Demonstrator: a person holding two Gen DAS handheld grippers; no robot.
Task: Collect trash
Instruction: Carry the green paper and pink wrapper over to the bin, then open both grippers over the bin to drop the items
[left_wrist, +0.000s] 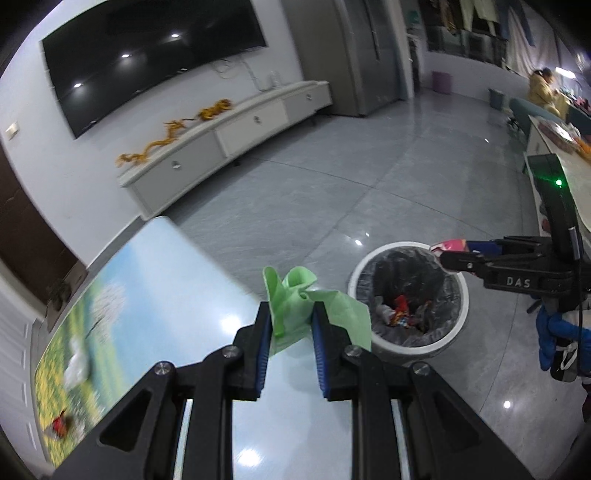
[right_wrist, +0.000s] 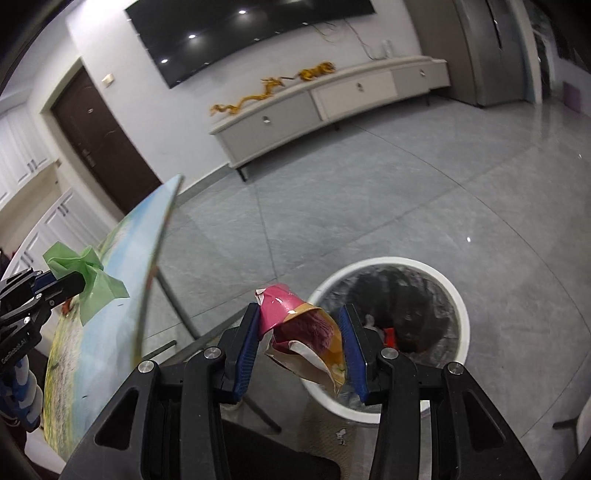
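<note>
My left gripper (left_wrist: 290, 317) is shut on a crumpled green paper (left_wrist: 295, 306) and holds it above the table's edge, left of the bin; it also shows in the right wrist view (right_wrist: 88, 282). My right gripper (right_wrist: 301, 325) is shut on a pink and tan snack wrapper (right_wrist: 303, 325) beside the bin's near rim; in the left wrist view the wrapper (left_wrist: 448, 245) hangs over the bin's rim. The white round trash bin (left_wrist: 406, 347) with a dark liner stands on the floor and holds several wrappers; it also shows in the right wrist view (right_wrist: 458, 306).
A table (left_wrist: 155, 288) with a meadow-and-sky print lies left of the bin; a red wrapper (left_wrist: 59, 424) and a white scrap (left_wrist: 77, 365) lie on it. A white TV cabinet (left_wrist: 236, 136) stands along the far wall. A second table (left_wrist: 576, 177) is at the right.
</note>
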